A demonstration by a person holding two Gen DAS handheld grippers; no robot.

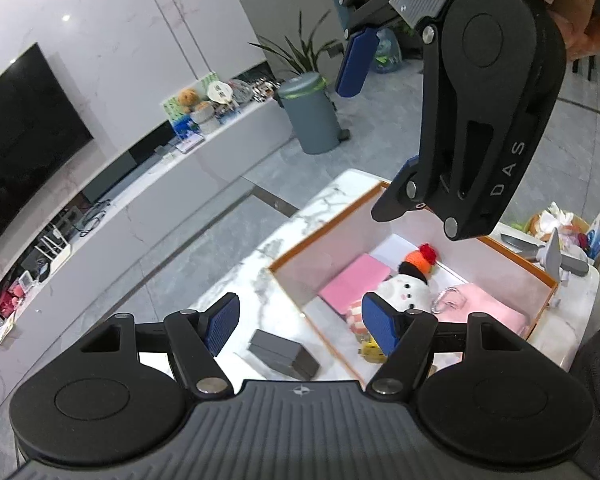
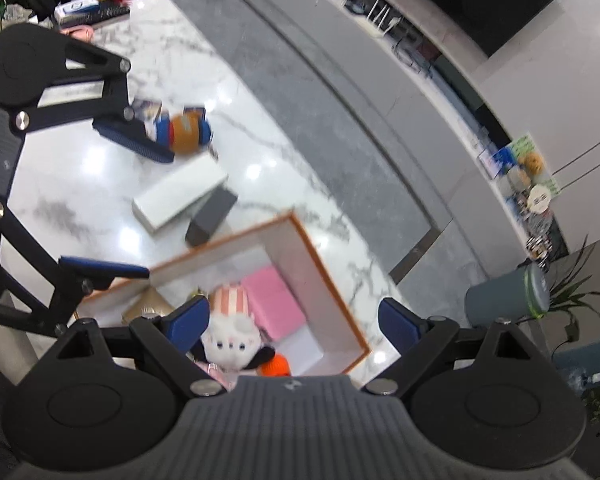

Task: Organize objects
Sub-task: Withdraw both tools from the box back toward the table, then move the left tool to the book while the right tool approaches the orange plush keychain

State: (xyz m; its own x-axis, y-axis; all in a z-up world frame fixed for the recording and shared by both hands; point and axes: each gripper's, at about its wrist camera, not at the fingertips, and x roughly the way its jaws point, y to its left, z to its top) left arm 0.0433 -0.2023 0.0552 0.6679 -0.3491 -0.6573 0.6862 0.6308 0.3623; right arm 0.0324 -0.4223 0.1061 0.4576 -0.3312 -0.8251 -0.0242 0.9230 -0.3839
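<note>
An orange-rimmed open box [image 1: 512, 258] sits on the marble table [image 1: 268, 248]. It holds a snowman plush [image 1: 404, 286] with an orange hat, pink pads [image 1: 356, 280] and a metal clip [image 1: 446, 300]. My left gripper [image 1: 300, 326] is open and empty above the box's near-left corner. A grey block [image 1: 284, 354] lies on the table just outside the box. My right gripper [image 1: 374, 120] hovers open above the box's far side. In the right wrist view, my right gripper [image 2: 294, 326] is open over the box [image 2: 332, 280] and snowman [image 2: 232, 338]; the left gripper [image 2: 138, 212] shows open.
On the table beyond the box lie a white box [image 2: 180, 196], the grey block [image 2: 212, 216] and a blue-orange toy [image 2: 186, 130]. Clutter [image 1: 568, 240] sits at the table's far right. A grey bin [image 1: 312, 114] stands on the floor by the TV bench.
</note>
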